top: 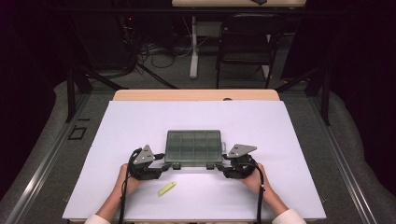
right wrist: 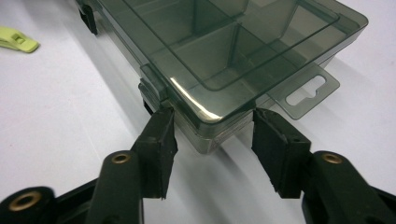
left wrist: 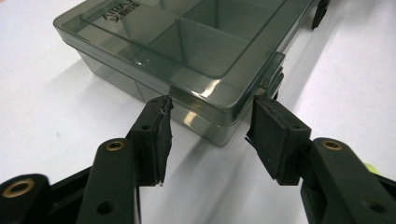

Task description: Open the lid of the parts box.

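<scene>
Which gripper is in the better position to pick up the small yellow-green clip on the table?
Probably the left gripper. In the high view the yellow-green clip lies just beside and below it, while the right gripper sits farther away, at the other near corner of the compartment box. Both are open at its corners.

The left tool (left wrist: 210, 135) stands open, its jaws straddling a near corner of the smoky, closed compartment box (left wrist: 187, 51) on the white desk (left wrist: 46, 116).
</scene>
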